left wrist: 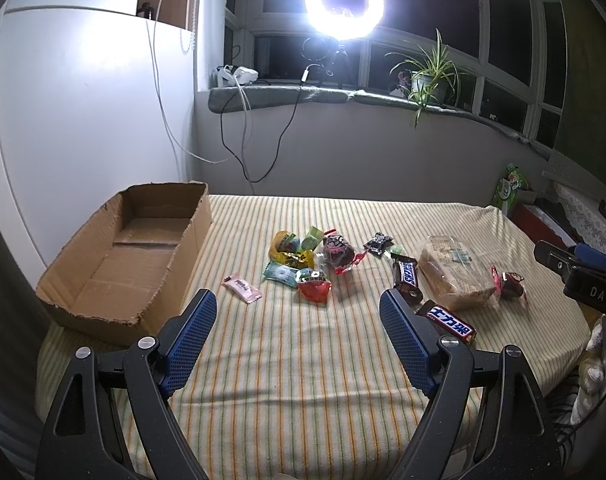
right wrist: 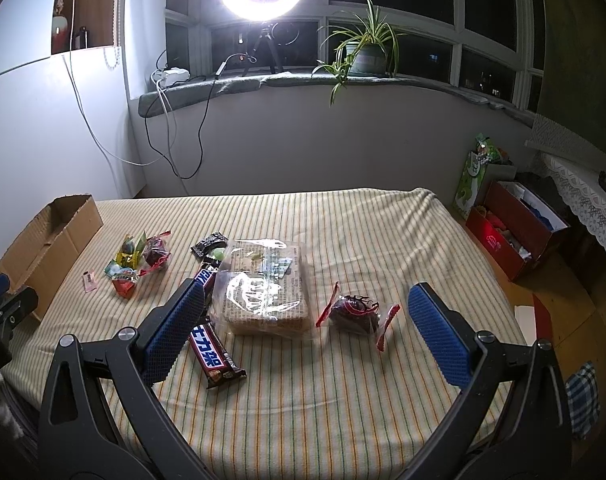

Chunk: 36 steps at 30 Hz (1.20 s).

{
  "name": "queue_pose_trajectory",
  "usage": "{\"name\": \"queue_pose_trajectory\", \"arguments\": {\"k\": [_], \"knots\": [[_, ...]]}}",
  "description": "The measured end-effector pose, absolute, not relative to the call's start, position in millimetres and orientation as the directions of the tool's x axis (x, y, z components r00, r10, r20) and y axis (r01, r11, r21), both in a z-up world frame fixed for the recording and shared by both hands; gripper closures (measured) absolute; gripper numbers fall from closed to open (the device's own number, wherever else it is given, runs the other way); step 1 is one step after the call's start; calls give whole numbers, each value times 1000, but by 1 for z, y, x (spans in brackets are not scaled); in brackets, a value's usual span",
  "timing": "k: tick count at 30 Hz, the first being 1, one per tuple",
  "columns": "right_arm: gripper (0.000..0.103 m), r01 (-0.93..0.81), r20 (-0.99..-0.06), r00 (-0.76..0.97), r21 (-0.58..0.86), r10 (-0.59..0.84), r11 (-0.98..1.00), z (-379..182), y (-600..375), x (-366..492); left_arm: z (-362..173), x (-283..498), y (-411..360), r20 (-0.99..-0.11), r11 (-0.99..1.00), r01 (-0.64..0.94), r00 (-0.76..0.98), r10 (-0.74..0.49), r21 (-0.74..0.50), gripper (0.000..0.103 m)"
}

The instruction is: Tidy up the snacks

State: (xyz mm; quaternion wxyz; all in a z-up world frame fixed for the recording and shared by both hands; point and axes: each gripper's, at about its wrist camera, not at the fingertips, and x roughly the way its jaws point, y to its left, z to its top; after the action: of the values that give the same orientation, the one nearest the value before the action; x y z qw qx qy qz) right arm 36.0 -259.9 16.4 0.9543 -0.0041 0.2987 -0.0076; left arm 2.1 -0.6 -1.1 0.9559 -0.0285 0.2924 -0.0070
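An empty cardboard box (left wrist: 135,256) stands at the left of the striped cloth; it also shows in the right wrist view (right wrist: 51,236). Several small wrapped candies (left wrist: 303,260) lie mid-table, with a pink sachet (left wrist: 242,287) nearer the box. Two Snickers bars (left wrist: 449,320), a bagged bread loaf (right wrist: 263,292) and a dark red-wrapped snack (right wrist: 355,312) lie to the right. My left gripper (left wrist: 299,300) is open and empty above the cloth, short of the candies. My right gripper (right wrist: 307,292) is open and empty, its jaws either side of the loaf and the dark snack.
The table's cloth (right wrist: 343,400) ends at the near and right edges. A ring light (left wrist: 344,2) and a potted plant (right wrist: 367,56) stand on the windowsill. A red box (right wrist: 519,236) and a green bag (right wrist: 473,176) sit on the floor at right.
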Motion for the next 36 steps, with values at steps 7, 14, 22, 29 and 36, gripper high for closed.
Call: {"name": "queue_pose_trajectory", "arguments": {"k": [7,14,22,29,36], "knots": [[0,9,-582,813,-12,-15,1000,10,-261,39,-4,6,-4,-567,998,4,823,-34,-55,19],[0,5,-602,798,0,-4,1000,2,-267,46,-9,15,-12,-584,998,27,810,-57,-61,19],[9,-52,-661,745,79,91,996,-15,-283,63,-19,30,-27,-619,989,97,771,-147,-115,21],[26,-129,-698,676,205,237,970,-28,-297,87,-30,50,-45,-646,959,180,710,-279,-217,36],[43,-201,-720,602,282,345,938,-36,-299,115,-37,72,-63,-647,915,245,650,-400,-320,53]]}}
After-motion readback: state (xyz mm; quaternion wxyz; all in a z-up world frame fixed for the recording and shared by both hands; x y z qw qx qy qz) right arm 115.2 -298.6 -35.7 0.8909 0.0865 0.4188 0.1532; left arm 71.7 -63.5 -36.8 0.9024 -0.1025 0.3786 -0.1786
